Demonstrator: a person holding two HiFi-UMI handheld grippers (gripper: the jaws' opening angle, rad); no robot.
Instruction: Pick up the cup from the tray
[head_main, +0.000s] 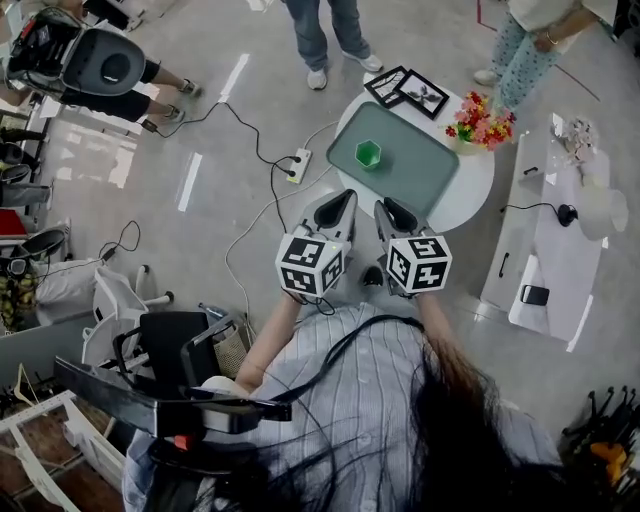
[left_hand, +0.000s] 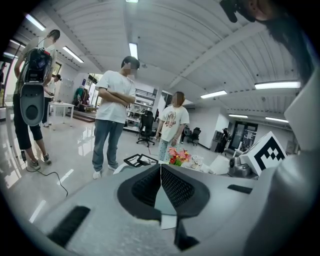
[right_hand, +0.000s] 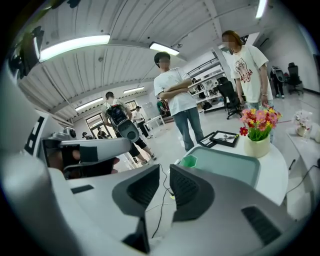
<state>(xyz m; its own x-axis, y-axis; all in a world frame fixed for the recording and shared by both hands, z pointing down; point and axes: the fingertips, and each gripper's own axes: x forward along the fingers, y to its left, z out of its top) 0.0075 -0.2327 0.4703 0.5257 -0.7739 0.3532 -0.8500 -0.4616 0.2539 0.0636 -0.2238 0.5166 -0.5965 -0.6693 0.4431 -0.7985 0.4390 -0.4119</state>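
Reaching for the tray: a person in a striped shirt holds two hand-held grippers side by side, angled down toward a round white table (head_main: 474, 190). There a small green translucent plastic cup (head_main: 368, 153) stands upright and alone on a flat grey-green rectangular tray (head_main: 415, 168), toward the tray's left end as the person faces it.

The left gripper (head_main: 343, 200) has its ribbed jaws pressed together at the tips with nothing between them. The right gripper (head_main: 386, 208) is likewise closed and empty, showing only a thin slit between its pads. Both are short of the cup and neither touches it.

The pickup appears to be in its approach stage, and whichever gripper takes the cup must spread its jaws first. The right gripper view has the cup just beyond and above its jaws, which suggests that this hand is lined up for the grasp.

A pale vase of red and yellow flowers (head_main: 480, 120) and two black picture frames (head_main: 408, 90) sit on the table off the tray, leaving the near side free. Two bystanders stand beyond the table.
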